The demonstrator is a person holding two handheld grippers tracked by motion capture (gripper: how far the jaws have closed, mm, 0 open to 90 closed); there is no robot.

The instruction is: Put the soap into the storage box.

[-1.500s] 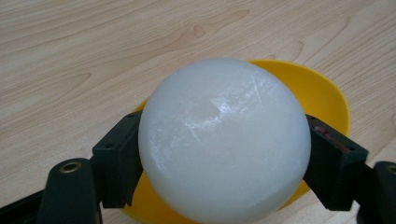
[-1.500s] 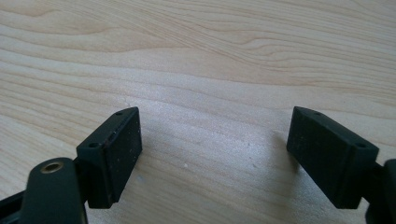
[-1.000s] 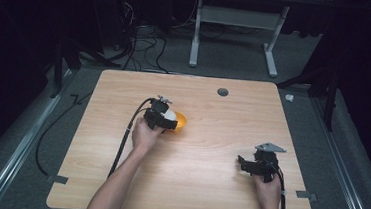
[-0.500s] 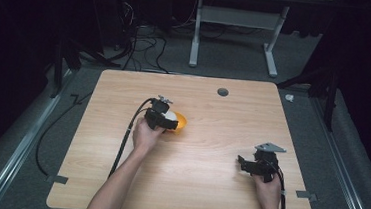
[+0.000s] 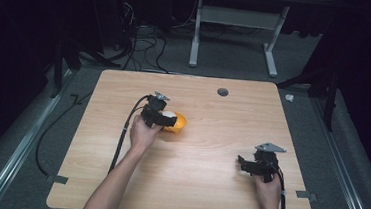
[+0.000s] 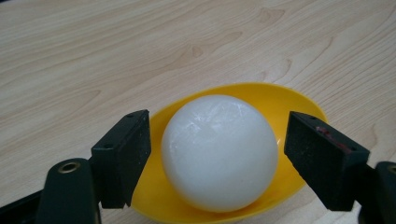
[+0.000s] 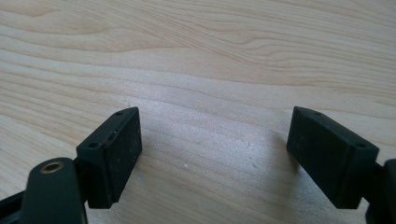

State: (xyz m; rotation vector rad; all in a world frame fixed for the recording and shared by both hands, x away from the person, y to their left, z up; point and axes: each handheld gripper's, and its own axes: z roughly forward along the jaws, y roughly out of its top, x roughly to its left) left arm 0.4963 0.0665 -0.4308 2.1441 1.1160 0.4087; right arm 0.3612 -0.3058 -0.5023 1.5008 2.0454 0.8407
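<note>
High view: the left gripper sits at the bowl, a yellow one left of the table's middle, with the white ball inside it. The left gripper view looks along the jaws at the ball, which rests in the bowl; the jaws stand apart, one on each side of the ball, with a narrow gap showing between each pad and the ball, so nothing is clamped. The right gripper is well apart from the bowl, near the table's right front, held low over bare wood. In the right gripper view its jaws are spread wide with only wood grain between them
</note>
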